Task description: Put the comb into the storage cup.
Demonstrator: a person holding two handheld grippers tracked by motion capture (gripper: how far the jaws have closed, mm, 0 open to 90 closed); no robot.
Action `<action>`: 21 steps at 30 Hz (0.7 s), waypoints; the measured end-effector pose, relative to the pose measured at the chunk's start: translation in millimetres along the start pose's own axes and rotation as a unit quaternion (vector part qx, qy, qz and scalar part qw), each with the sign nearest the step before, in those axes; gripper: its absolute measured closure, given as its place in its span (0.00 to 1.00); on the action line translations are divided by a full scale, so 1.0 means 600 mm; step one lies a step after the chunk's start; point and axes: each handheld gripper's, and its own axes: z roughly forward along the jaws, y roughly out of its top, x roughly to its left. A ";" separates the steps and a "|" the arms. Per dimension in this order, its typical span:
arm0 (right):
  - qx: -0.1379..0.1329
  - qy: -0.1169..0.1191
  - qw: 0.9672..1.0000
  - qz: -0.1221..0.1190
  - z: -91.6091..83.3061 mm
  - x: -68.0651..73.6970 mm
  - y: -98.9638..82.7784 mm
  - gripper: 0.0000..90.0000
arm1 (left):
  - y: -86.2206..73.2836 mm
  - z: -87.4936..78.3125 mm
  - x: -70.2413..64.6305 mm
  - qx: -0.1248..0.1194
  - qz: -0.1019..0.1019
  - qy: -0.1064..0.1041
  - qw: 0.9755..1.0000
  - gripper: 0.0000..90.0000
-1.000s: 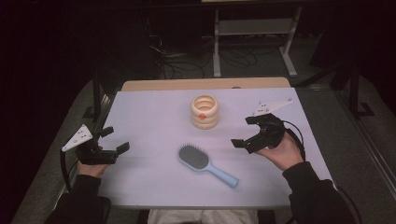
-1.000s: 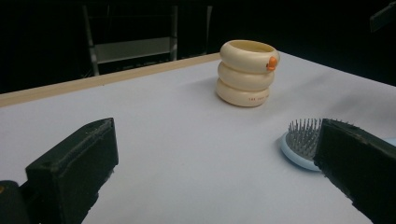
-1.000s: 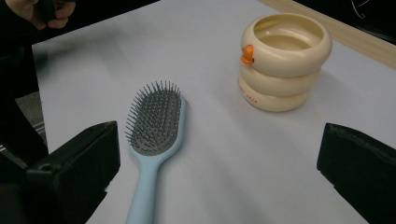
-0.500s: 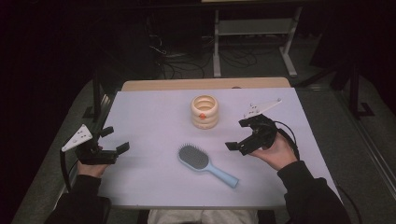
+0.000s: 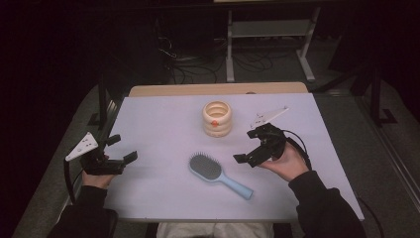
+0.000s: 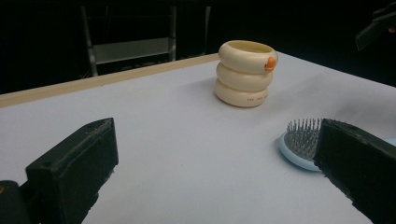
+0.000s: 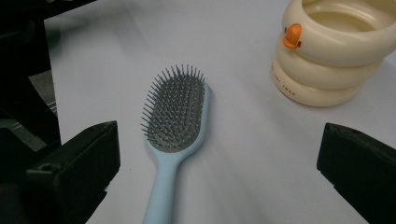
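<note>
Pale blue hairbrush (image 5: pixel 218 173): bristles up, mid-table, in front of cream ringed cup (image 5: pixel 217 118). Right gripper (image 5: pixel 251 147): jaws wide apart, empty, near the brush head. Left gripper (image 5: pixel 122 151): jaws apart, idle. Advice: straddle the handle crosswise, lower, then close.

This looks like a lab or recording studio kept dark. A pale lilac sheet-covered wooden table (image 5: pixel 163 129) stands lit, while behind it tangled black cables (image 5: pixel 198 62) lie on grey floor beside a white metal shelf frame (image 5: pixel 270 29).
</note>
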 end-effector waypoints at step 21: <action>0.033 0.012 0.999 -0.005 0.037 0.007 -0.001 0.00 | 0.000 0.001 0.000 0.001 0.001 0.001 1.000 0.00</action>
